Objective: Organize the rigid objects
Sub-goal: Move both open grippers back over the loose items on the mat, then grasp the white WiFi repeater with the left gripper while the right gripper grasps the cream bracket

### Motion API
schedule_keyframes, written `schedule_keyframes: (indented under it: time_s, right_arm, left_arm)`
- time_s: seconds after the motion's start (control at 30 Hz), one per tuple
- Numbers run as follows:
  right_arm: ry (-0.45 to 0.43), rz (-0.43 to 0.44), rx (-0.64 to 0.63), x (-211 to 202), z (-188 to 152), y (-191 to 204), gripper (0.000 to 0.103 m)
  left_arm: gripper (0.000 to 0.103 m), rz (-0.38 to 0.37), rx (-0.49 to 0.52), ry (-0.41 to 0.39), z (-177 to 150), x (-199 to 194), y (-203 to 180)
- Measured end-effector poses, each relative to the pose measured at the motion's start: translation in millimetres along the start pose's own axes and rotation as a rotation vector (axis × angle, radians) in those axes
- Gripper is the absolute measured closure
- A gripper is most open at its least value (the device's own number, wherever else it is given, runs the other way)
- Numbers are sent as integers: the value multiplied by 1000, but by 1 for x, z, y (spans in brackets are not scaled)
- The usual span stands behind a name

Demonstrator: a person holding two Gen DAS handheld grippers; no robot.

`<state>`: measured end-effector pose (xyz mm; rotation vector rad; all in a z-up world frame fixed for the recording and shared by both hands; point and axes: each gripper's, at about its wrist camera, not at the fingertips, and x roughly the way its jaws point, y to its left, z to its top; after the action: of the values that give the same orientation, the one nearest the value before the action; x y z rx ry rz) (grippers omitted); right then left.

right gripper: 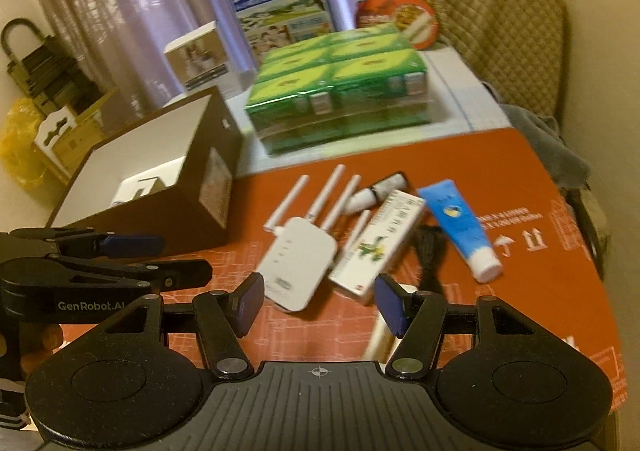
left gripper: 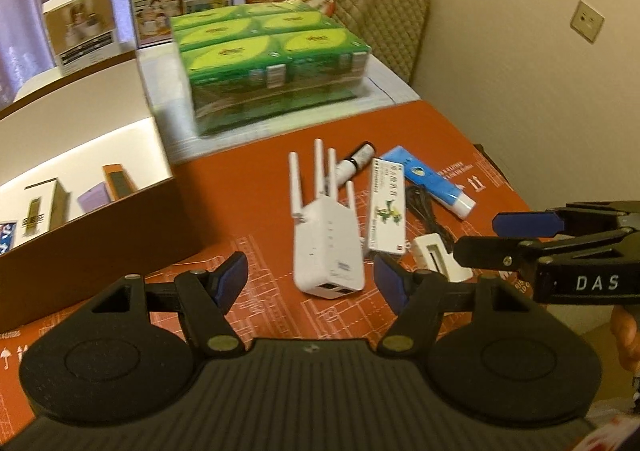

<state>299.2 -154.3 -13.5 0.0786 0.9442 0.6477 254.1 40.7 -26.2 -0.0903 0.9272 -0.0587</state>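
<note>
Your left tool (left gripper: 310, 279) and right tool (right gripper: 318, 303) both gape wide, holding nothing, above the red surface (left gripper: 240, 187). Ahead lies one white router (left gripper: 328, 247) with four antennas, one green-printed box (left gripper: 388, 207) touching it, one blue tube (left gripper: 434, 181) beyond. The brown bin (left gripper: 92, 219) stands left.

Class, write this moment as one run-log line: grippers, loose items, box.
left gripper: open, empty | right gripper: open, empty | white router, blue tube: on red surface | brown box: partly filled
</note>
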Motion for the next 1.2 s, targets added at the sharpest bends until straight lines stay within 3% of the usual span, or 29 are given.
schedule_keyframes:
  time_s: [0.4,0.83,1.2]
  right_arm:
    - [7,-55,74,-10,-6,-31,45]
    - [32,-124,139,-1,-9,-65,45]
    - [90,-159,117,17,-14,-71,45]
  left_arm:
    - [37,-3,88,47,1,32,-32]
    - [37,106,253,57,1,79,-57]
    - [37,163,328,96,-5,112,-65]
